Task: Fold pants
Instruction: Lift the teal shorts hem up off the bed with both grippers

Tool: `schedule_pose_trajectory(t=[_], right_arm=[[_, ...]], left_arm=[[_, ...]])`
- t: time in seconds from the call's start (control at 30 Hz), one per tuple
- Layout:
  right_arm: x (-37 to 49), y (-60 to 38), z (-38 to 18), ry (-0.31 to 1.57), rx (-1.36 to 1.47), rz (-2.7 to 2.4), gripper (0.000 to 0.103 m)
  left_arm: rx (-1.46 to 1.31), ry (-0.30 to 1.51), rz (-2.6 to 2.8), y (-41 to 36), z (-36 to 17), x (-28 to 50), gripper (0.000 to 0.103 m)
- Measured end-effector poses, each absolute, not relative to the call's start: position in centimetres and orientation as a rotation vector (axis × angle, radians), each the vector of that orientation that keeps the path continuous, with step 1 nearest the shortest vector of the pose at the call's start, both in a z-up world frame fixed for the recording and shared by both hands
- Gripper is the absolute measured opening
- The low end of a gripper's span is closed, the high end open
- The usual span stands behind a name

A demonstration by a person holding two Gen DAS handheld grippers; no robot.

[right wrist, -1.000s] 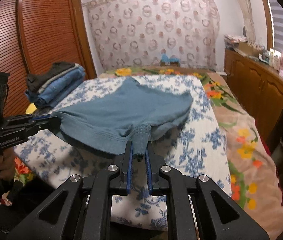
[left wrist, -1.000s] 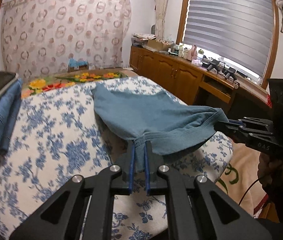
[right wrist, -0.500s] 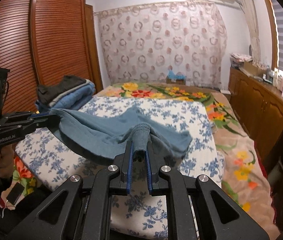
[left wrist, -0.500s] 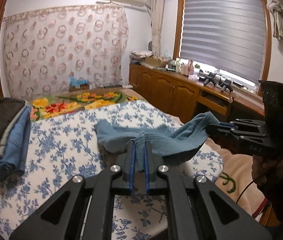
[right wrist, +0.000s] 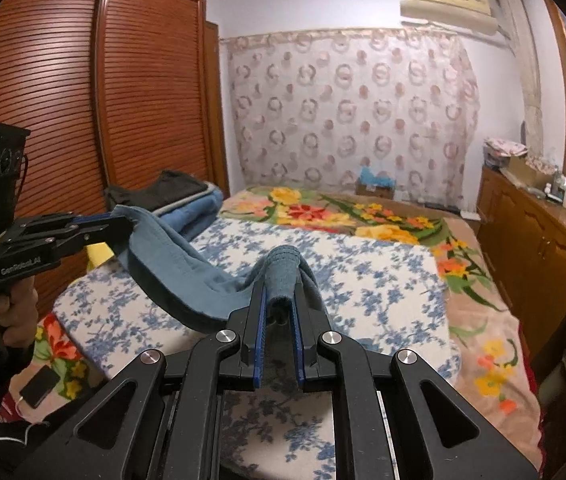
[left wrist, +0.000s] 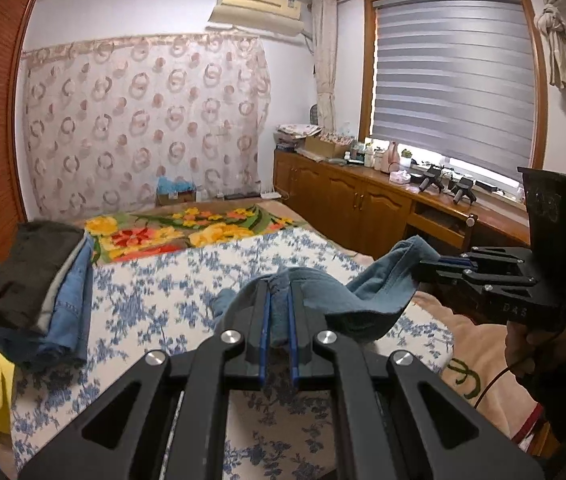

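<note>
The blue pants point(left wrist: 379, 300) hang in the air between both grippers, above the blue-flowered bedspread point(left wrist: 155, 300). My left gripper point(left wrist: 279, 300) is shut on one waistband corner. My right gripper point(right wrist: 281, 280) is shut on the other corner; it also shows in the left wrist view point(left wrist: 427, 266), at the right, clamping the cloth. In the right wrist view the pants point(right wrist: 179, 268) sag in a curve between my left gripper point(right wrist: 123, 226) and the right one. The legs hang below, mostly hidden behind the grippers.
A stack of folded clothes point(left wrist: 39, 280) lies at the bed's left side, also seen in the right wrist view point(right wrist: 179, 200). A flowered blanket point(left wrist: 187, 232) covers the far end. Wooden cabinets point(left wrist: 363, 208) run along the right wall, a wardrobe point(right wrist: 83, 120) along the left.
Both grippers have risen and come closer together, lifting the pants off the bed. The cloth, spread flat on the bedspread a second ago, now hangs bunched and slack between them.
</note>
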State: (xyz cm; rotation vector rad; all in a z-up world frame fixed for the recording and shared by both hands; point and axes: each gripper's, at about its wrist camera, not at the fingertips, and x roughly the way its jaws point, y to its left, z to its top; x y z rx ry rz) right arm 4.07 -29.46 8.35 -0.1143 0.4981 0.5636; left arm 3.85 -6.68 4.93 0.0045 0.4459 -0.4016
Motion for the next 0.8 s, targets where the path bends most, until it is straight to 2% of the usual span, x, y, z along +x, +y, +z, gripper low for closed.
schedule_pose_trajectory(t=[0.4,0.57,0.8], right_arm=[[9.3,-27.3,2.6,0.654,-0.117,0.602,0.008],[13.8,-25.5,4.7,0.609,-0.176,0.608,0.008],[22.0,-23.4,10.0,0.509,-0.222,0.583,0.008]], left_arm=[[-0.038,0.595,-0.372,-4.7,-1.3,8.9,0.004],[-0.03,0.572,-0.349,-3.6,0.4,13.1,0.004],[0.014,0.498,-0.307,-2.8,5.9,21.0,0.004]])
